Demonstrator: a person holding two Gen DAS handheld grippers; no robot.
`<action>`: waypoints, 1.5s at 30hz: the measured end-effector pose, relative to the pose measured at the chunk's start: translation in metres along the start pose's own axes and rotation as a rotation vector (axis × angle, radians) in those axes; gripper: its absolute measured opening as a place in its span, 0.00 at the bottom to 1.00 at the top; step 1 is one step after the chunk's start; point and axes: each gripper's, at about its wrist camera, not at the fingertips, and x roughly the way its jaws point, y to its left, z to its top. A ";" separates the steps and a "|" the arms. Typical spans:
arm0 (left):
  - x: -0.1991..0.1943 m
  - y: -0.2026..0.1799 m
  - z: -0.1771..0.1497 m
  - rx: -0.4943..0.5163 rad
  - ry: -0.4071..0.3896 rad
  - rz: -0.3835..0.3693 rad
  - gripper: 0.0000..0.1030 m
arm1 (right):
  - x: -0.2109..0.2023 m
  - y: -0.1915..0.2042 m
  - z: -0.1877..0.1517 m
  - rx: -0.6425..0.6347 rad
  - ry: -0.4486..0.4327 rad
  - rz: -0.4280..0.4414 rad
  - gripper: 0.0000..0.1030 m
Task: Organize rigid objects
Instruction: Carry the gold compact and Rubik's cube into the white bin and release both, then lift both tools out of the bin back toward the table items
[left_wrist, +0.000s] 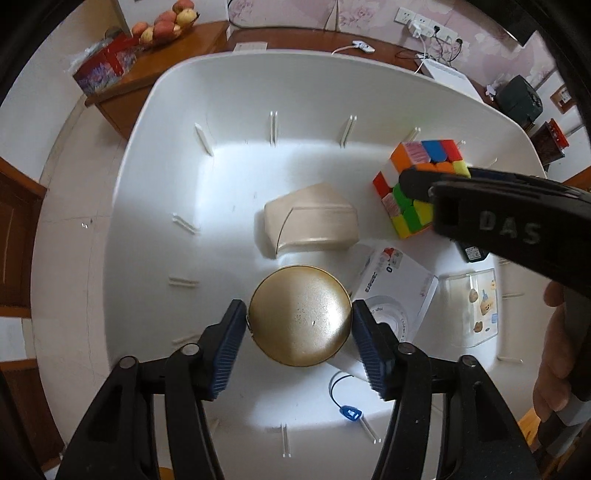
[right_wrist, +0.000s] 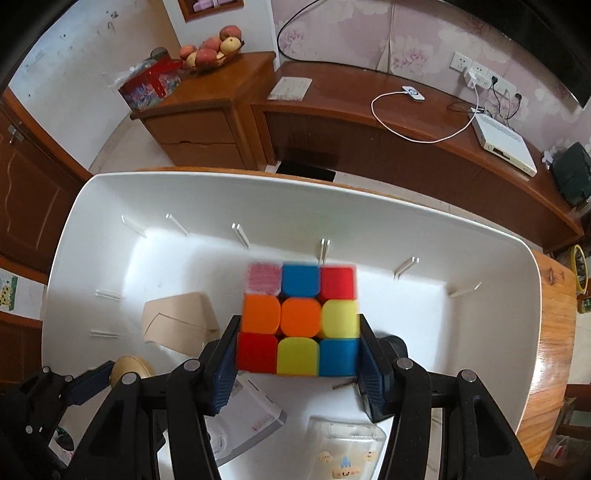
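A round gold tin (left_wrist: 300, 319) lies between the blue pads of my left gripper (left_wrist: 300, 308), low inside a big white bin (left_wrist: 184, 92). The pads stand just off its rim on both sides, so this gripper is open. My right gripper (right_wrist: 299, 325) is shut on a multicoloured puzzle cube (right_wrist: 299, 319), which it holds over the bin's (right_wrist: 184, 199) right half. In the left wrist view the cube (left_wrist: 424, 177) shows at the right with a black finger (left_wrist: 480, 210) across it. The right wrist view shows the tin (right_wrist: 129, 369) at the lower left.
On the bin floor lie a beige box (left_wrist: 314, 218), a white carton (left_wrist: 395, 280) under the tin's right side, a clear case with bear pictures (left_wrist: 476, 306), a black adapter (left_wrist: 472, 254) and a blue tag (left_wrist: 351, 411). The bin stands on a wooden table (right_wrist: 554, 332).
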 end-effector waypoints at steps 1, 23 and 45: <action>0.000 0.000 0.000 -0.008 0.006 -0.021 0.69 | -0.001 0.000 0.000 -0.002 -0.005 0.001 0.57; -0.084 -0.008 -0.039 0.057 -0.154 -0.040 0.93 | -0.100 -0.018 -0.056 0.081 -0.166 0.043 0.63; -0.153 -0.020 -0.138 0.231 -0.238 -0.058 0.93 | -0.216 -0.005 -0.199 0.073 -0.317 -0.055 0.68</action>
